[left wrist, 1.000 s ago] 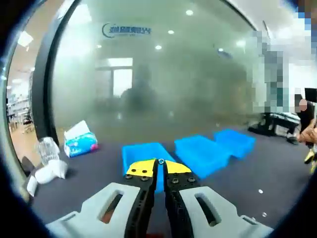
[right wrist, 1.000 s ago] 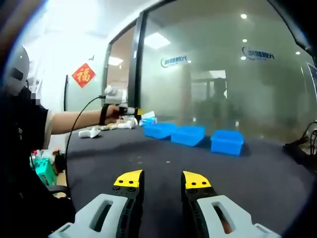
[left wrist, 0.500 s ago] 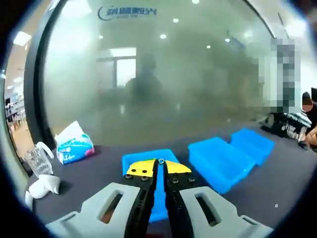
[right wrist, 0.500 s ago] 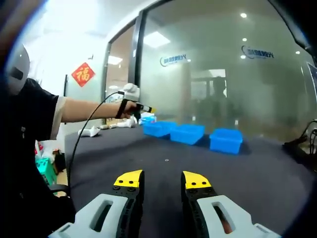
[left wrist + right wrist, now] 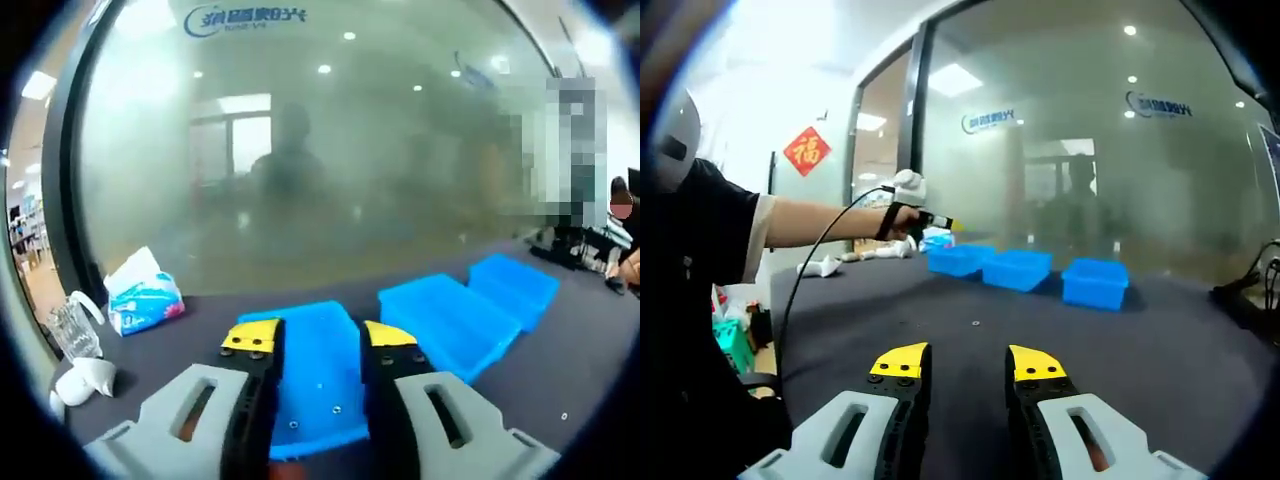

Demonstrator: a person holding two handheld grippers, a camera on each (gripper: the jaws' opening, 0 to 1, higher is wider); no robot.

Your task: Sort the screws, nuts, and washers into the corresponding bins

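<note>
Three blue bins stand in a row on the dark table. In the left gripper view my left gripper [image 5: 320, 337] hangs open right above the leftmost bin [image 5: 310, 395], which has a few tiny metal parts [image 5: 337, 408] on its floor; nothing sits between the jaws. The middle bin [image 5: 445, 318] and the far bin [image 5: 512, 286] lie to its right. In the right gripper view my right gripper [image 5: 970, 362] is open and holds nothing, low over the table, well short of the bins [image 5: 1017, 269]. A small metal part [image 5: 974, 323] lies ahead of it. The left gripper [image 5: 948, 224] shows above the leftmost bin [image 5: 960, 259].
A tissue pack [image 5: 143, 297], a clear plastic cup [image 5: 70, 325] and a white object [image 5: 85, 378] sit left of the bins. A frosted glass wall rises behind the table. One loose part [image 5: 565, 415] lies at the right. Cables [image 5: 1250, 290] trail at the table's right edge.
My left gripper was shut on a tiny ring-like part and is now open over the leftmost bin; the part is gone from its tips. The right gripper has stayed still.
</note>
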